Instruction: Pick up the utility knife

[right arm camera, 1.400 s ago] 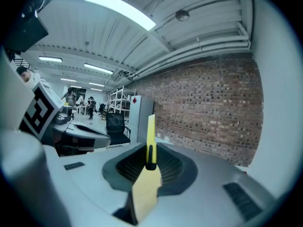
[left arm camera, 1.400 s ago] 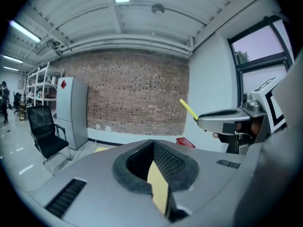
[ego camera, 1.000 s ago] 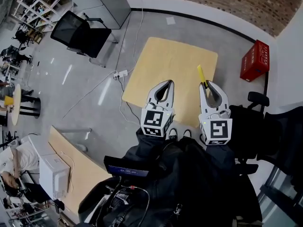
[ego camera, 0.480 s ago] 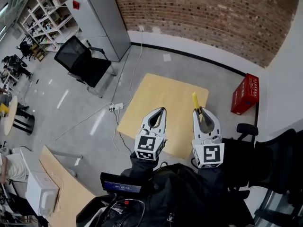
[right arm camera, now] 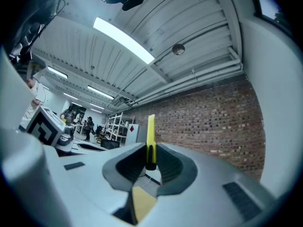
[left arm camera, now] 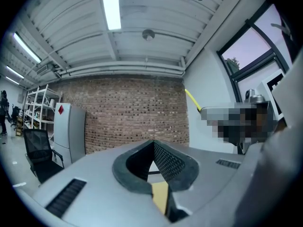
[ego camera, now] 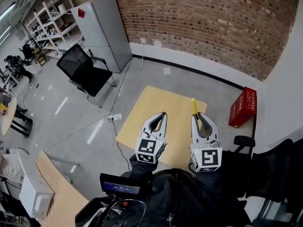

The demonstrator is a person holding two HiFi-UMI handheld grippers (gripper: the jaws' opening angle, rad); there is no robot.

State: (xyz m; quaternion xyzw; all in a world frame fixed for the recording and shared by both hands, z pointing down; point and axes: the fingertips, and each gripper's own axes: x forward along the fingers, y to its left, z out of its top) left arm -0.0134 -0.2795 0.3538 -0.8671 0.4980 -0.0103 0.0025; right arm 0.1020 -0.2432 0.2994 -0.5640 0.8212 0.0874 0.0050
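- The right gripper is pinching the utility knife: in the right gripper view its jaws press on the dark lower end of the knife, and the yellow body stands up past the tips
- In the head view the knife sticks out on the far side of the right gripper, held in the air over the right part of the wooden table, apart from its top
- The left gripper hangs just beside it on the left, its jaws pressed together at the tips with nothing between them
- Judged from this, the pick-up itself looks done, and the step in hand is holding the knife clear of the table
- The hold is near one end of the knife, so the next move calls for a firm squeeze and a steady hand, lest the long yellow end swing or slip
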